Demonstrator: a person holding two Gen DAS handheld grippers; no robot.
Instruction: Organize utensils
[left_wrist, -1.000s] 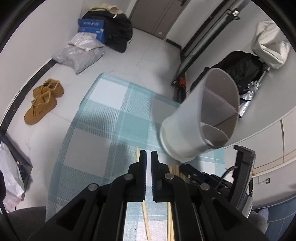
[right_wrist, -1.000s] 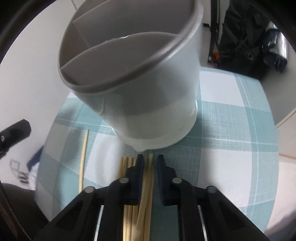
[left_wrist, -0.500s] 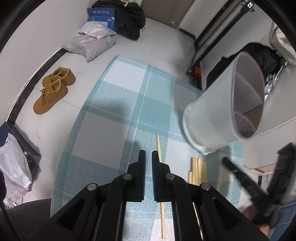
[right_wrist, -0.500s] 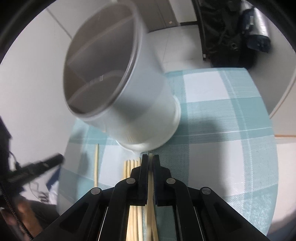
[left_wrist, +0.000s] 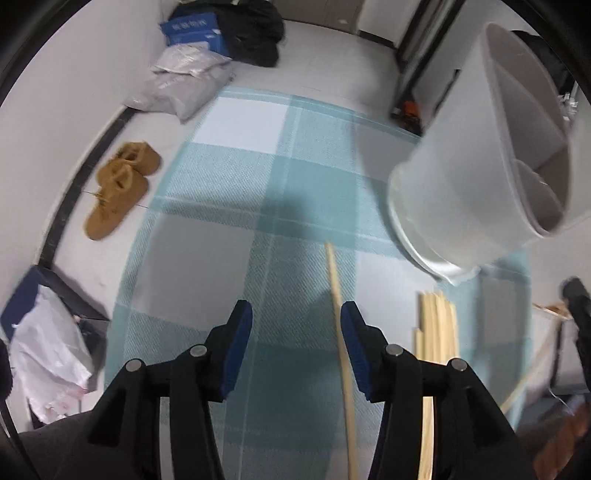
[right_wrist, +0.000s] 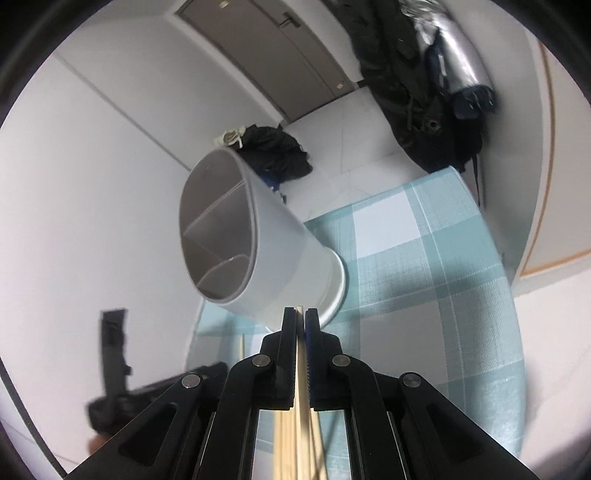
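Tan shoes (left_wrist: 120, 188) at nine o'clock beside checked tablecloth (left_wrist: 229, 192), blue box (left_wrist: 194, 27) and grey bags (left_wrist: 184, 79) toward eleven, grey door (right_wrist: 273, 55) at twelve.

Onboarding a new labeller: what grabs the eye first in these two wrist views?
The tall white plastic utensil holder with inner dividers dominates, standing on the teal-and-white checked tablecloth. In the right wrist view the right gripper is shut on a pale wooden chopstick. The left gripper, jaws just opening, hangs over a lone wooden chopstick, a loose bundle of chopsticks beside it.
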